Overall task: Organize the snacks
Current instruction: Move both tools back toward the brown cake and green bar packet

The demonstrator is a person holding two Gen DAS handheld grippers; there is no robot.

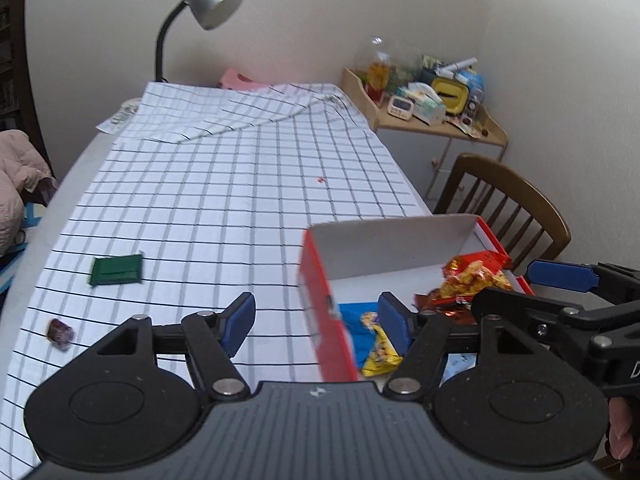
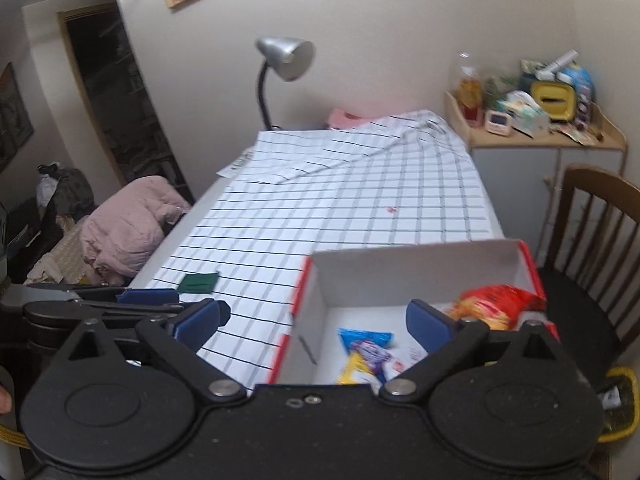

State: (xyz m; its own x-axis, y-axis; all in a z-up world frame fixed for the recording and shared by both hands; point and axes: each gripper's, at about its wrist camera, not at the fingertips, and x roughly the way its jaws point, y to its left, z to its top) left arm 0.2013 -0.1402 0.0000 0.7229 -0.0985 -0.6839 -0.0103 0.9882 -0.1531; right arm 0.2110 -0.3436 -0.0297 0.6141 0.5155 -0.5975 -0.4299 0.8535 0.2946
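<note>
A red box with a white inside [image 1: 400,240] [image 2: 420,264] stands on the checked tablecloth at the near right. In it lie a red-orange snack bag [image 1: 472,276] [image 2: 496,304] and a blue-and-yellow packet [image 1: 372,340] [image 2: 364,352]. A green packet [image 1: 116,270] [image 2: 198,283] and a small purple candy [image 1: 60,334] lie on the cloth to the left. My left gripper [image 1: 318,320] hangs open over the box's left wall and holds nothing. My right gripper [image 2: 316,322] stands wide open above the box, also with nothing in it.
A silver desk lamp [image 1: 208,0] stands at the table's far end. A wooden chair [image 1: 504,208] sits right of the box, with a cluttered corner cabinet [image 1: 432,108] behind it. A pink jacket [image 2: 124,224] lies left of the table.
</note>
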